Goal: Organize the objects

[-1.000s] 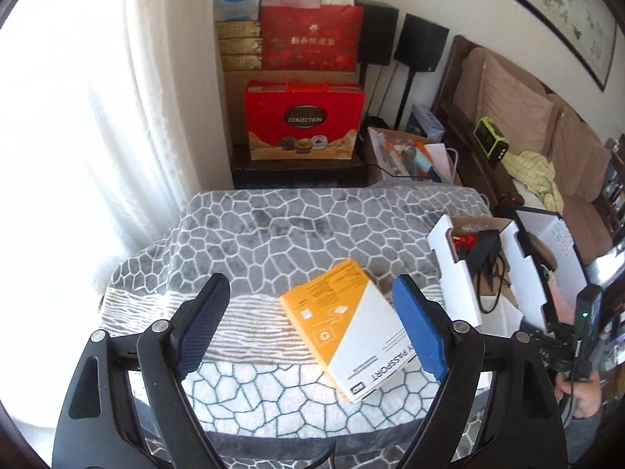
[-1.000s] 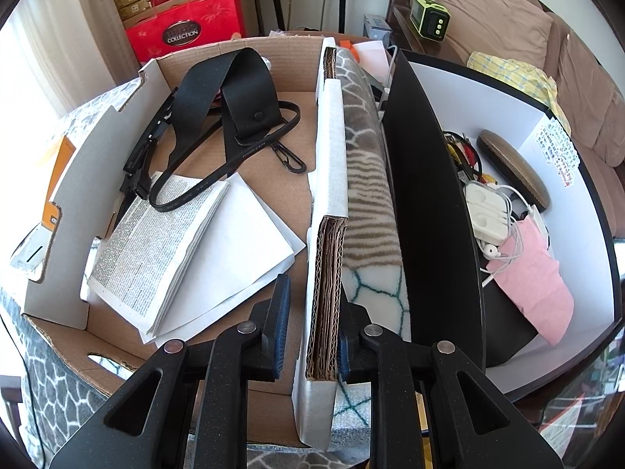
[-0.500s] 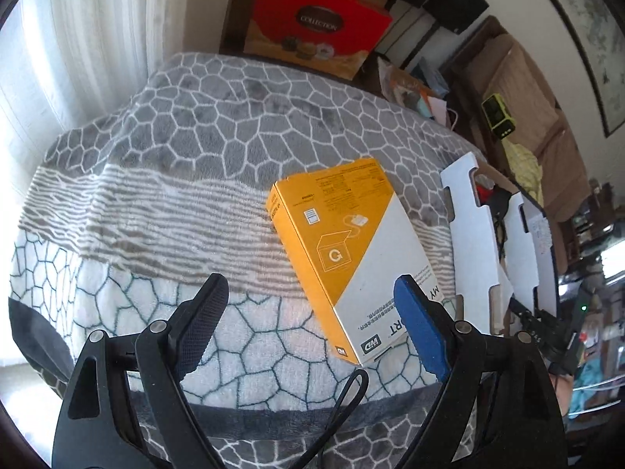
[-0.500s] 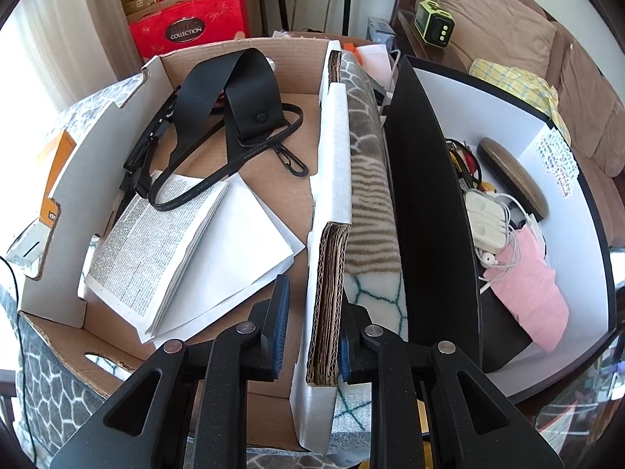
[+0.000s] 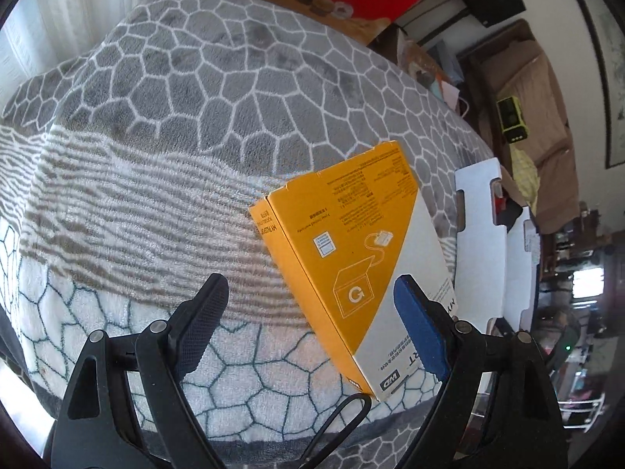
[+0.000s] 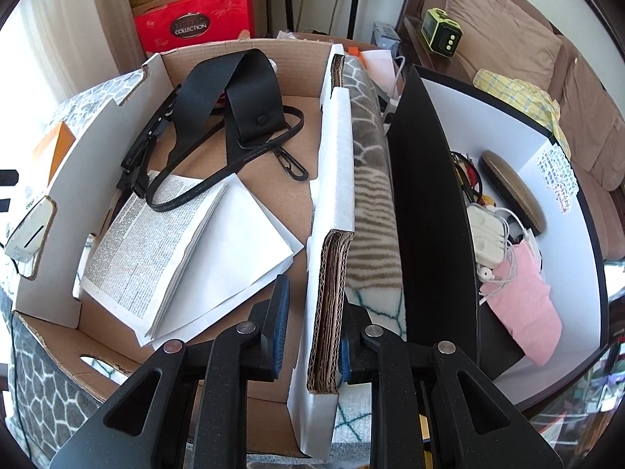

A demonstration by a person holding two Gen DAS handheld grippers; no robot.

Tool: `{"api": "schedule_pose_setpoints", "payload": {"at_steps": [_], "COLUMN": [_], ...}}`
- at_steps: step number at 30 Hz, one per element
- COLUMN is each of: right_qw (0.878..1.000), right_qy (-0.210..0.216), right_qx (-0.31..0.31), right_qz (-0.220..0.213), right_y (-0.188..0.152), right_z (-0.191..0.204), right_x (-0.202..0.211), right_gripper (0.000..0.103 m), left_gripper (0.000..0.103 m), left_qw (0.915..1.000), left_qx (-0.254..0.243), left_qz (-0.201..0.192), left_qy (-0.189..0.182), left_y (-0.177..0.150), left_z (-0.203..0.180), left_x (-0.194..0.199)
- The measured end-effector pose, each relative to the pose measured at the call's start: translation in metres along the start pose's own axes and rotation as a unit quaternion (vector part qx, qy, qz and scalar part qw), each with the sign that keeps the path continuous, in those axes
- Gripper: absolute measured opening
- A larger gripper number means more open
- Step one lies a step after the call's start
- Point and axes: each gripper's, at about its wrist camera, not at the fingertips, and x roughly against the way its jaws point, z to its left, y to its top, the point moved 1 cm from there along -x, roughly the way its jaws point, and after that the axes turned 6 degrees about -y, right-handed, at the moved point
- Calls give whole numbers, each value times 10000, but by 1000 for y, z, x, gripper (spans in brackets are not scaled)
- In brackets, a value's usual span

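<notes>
Down on the grey patterned blanket (image 5: 164, 90) lies the orange-and-white box (image 5: 363, 258), flat and turned at an angle, its white end nearest the camera. The left gripper (image 5: 308, 312) hangs just over it with its jaws wide — the blue-padded finger (image 5: 420, 328) overlaps the box's white corner in the view, the black finger (image 5: 199, 320) stands off over bare blanket, and neither pad presses on the box. A thin black cable (image 5: 343, 414) loops at the box's near end.

Beside it stands the cardboard box (image 6: 300, 195), white outside and brown inside. The right gripper (image 6: 312, 324) has its jaws narrow around that box's side wall; whether the inner pad touches the cardboard I cannot tell — a slim gap seems to show there. Inside lie a black strap (image 6: 234, 90) with a clip and a folded printed leaflet (image 6: 156, 250). Further right, a black-and-white box (image 6: 429, 203) holds white chargers (image 6: 486, 238) and pink cloth (image 6: 523, 308).
</notes>
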Motion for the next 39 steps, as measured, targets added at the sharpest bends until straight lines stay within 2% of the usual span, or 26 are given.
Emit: {"api": "schedule_pose_setpoints", "payload": {"at_steps": [6,11,18,23,27,30,35,39], "right_qw": [10000,10000,10000,10000,10000,10000,10000,10000], "right_qy": [12,-1,-25,-23,-24,-22,-32,-6], "right_qx": [25,31,70,38,13,11,-5,-37], "right_qz": [5,9,9,3,-4,-7,-13,-38], "right_y": [2,2,3,3,2,2,1,1], "right_z": [0,-1,1,2,2,2,4,3], "right_x": [-2,-2,-2,-2,-2,-2,-1,-2], "right_gripper": [21,21,21,21,21,21,21,21], "left_gripper": [85,85,85,82,82,82,82,82], "left_qw": [9997,9993,9964,9945,9982,9991,9974,9927], "left_qx": [71,-27,-608,-706,-294,-9,-353,-670], "left_qz": [209,376,552,765,525,173,-420,-873], "left_qy": [-133,19,222,71,-63,-376,-461,-488], "left_y": [12,20,26,30,36,37,29,16], "left_z": [-10,-26,-67,-93,-91,-83,-91,-97], "left_x": [-16,-31,-49,-65,-63,-48,-1,55]}}
